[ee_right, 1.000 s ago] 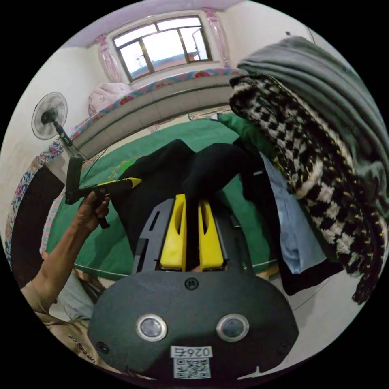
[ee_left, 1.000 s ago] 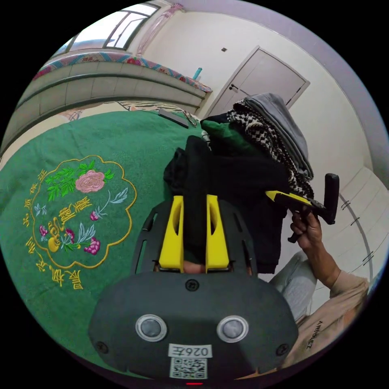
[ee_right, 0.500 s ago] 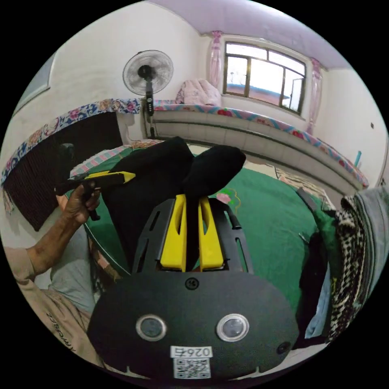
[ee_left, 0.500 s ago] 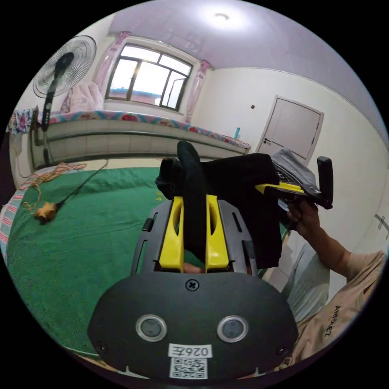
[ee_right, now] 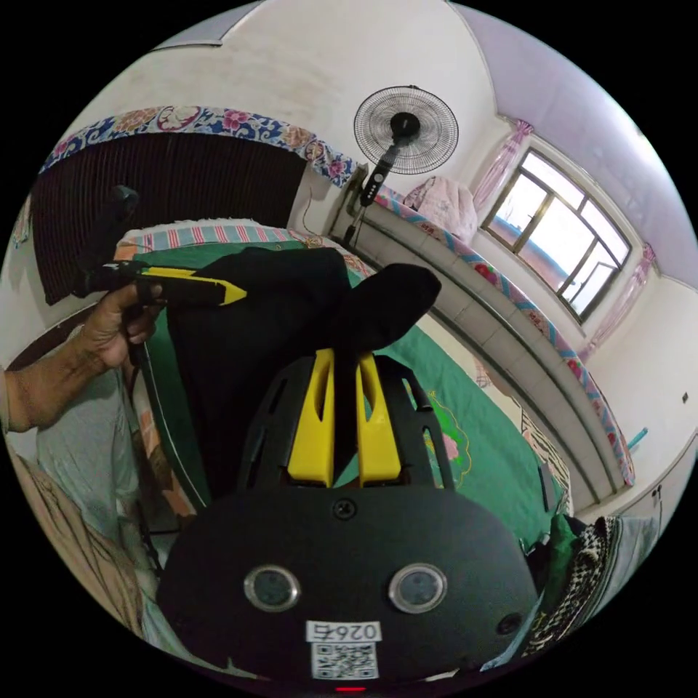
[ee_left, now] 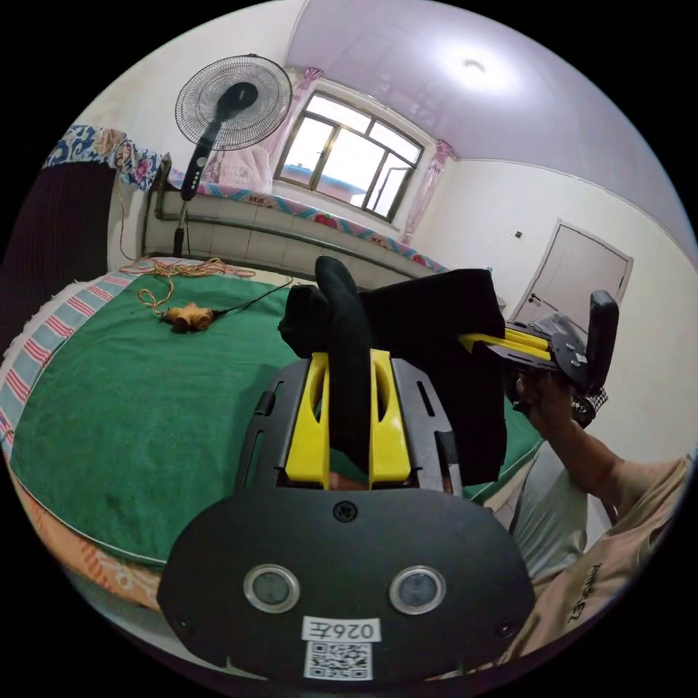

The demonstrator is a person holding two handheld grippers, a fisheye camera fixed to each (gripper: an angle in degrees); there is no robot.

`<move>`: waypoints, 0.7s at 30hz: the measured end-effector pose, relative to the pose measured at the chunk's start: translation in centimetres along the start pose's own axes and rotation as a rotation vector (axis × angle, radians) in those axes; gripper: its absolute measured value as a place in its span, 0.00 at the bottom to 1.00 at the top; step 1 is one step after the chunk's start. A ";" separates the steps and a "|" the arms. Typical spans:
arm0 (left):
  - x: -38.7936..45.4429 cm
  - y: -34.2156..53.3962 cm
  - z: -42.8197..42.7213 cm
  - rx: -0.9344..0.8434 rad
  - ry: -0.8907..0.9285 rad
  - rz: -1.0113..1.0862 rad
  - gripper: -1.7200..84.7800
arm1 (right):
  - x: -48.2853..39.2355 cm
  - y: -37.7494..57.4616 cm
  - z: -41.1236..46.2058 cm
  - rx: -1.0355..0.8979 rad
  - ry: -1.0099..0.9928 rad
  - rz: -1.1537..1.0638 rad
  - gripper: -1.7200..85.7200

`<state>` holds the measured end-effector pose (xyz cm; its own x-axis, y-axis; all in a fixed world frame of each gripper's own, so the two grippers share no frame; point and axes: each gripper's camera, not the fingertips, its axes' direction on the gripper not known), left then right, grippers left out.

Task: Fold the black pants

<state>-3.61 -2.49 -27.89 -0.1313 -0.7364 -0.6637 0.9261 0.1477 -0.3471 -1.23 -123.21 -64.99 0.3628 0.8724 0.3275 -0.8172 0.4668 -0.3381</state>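
Moved: black pants (ee_left: 429,327) lifted off clothes pile (ee_right: 589,574), now above green bed (ee_left: 145,407).
Left gripper (ee_left: 347,363): jaws clamp pants.
Right gripper (ee_right: 340,363): jaws clamp pants, spreading them.

Bedroom interior with a green bed cover (ee_left: 138,407).
A standing fan (ee_left: 231,93) stands beside a bright window (ee_left: 347,164); a closed door (ee_left: 574,273) (pale, like the walls) and a lit ceiling lamp (ee_left: 472,65) appear.
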 end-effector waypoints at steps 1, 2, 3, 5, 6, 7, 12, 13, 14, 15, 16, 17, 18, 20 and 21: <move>-0.4 0.0 -0.6 -0.001 -0.004 0.000 0.12 | -0.8 -0.6 0.5 0.007 -0.012 -0.007 0.02; -1.1 -0.1 -1.8 0.000 -0.015 0.003 0.12 | -1.2 -0.9 0.7 0.010 -0.020 -0.011 0.02; -1.9 -0.1 -2.9 0.008 -0.024 -0.004 0.12 | -1.8 -1.5 1.2 0.020 -0.036 -0.018 0.02; -3.4 -0.1 -4.3 0.026 -0.043 -0.021 0.13 | -2.8 -2.4 2.0 0.037 -0.050 -0.030 0.02; -4.6 -0.2 -4.9 0.030 -0.063 -0.038 0.14 | -3.5 -3.0 2.9 0.038 -0.039 -0.047 0.03; -5.3 -0.3 -5.2 0.027 -0.078 -0.058 0.15 | -4.1 -3.7 4.3 0.016 -0.012 -0.077 0.04; -13.1 -0.9 -8.5 0.053 -0.110 -0.263 0.13 | -3.8 -4.8 11.0 -0.118 0.016 0.028 0.07; -13.7 -0.9 -9.2 0.079 -0.102 -0.273 0.13 | -3.6 -4.8 11.1 -0.088 0.010 0.047 0.07; -14.7 -0.9 -10.6 0.129 -0.083 -0.279 0.12 | -3.6 -4.9 11.1 -0.077 0.017 0.056 0.07; -15.7 -1.0 -11.8 0.173 -0.070 -0.276 0.12 | -3.8 -5.0 10.8 -0.054 0.033 0.062 0.07; -16.2 -1.1 -12.3 0.189 -0.072 -0.284 0.12 | -4.1 -5.3 10.5 -0.034 0.020 0.058 0.07; -17.2 -1.2 -13.0 0.203 -0.088 -0.312 0.12 | -4.4 -5.5 10.4 -0.024 0.004 0.058 0.07; -18.3 -1.3 -13.4 0.208 -0.100 -0.345 0.12 | -5.0 -5.9 10.3 -0.010 -0.046 0.058 0.07; -19.8 -1.3 -13.7 0.225 -0.075 -0.398 0.12 | -6.2 -6.6 10.7 -0.010 -0.149 0.057 0.08; -20.5 -1.2 -13.8 0.241 -0.036 -0.419 0.12 | -7.2 -7.1 11.2 -0.010 -0.223 0.058 0.09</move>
<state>-6.86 21.55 -23.00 -0.5025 -0.7228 -0.4745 0.8520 -0.3206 -0.4139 -3.09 -134.47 -55.05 0.2062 0.8449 0.4935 -0.8289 0.4188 -0.3707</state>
